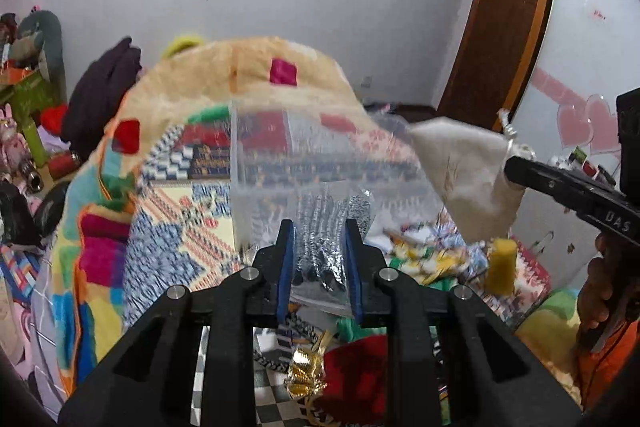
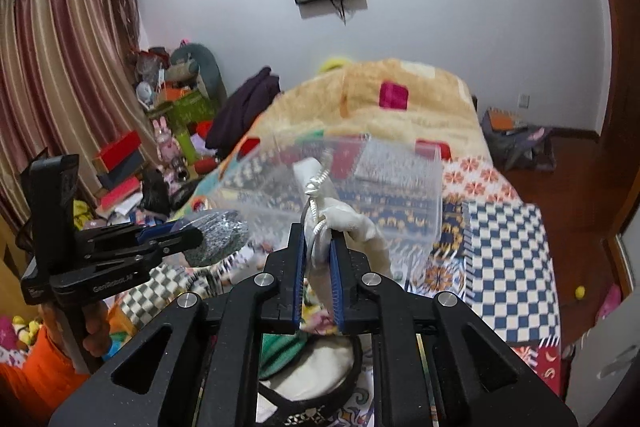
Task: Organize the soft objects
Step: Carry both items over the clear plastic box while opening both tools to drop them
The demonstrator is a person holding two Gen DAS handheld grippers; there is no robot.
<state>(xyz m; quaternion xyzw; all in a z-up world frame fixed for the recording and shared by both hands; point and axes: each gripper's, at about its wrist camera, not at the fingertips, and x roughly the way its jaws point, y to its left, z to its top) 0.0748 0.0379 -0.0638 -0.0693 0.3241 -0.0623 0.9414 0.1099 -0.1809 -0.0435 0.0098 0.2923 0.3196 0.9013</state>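
Two soft items held up over bed [image 2: 508, 239]: clear plastic bag [image 1: 320, 163] w/ grey speckled cloth inside, clamped at its bottom edge by left gripper [image 1: 320, 267]; cream drawstring pouch [image 2: 352, 223], white cord knotted at top, pinched between right gripper [image 2: 318, 275] fingers, touching bag's open mouth.

Soft even indoor light; motion blur; fisheye-warped edges.

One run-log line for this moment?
left gripper: shut on clear plastic bag | right gripper: shut on white drawstring pouch | both held above bed
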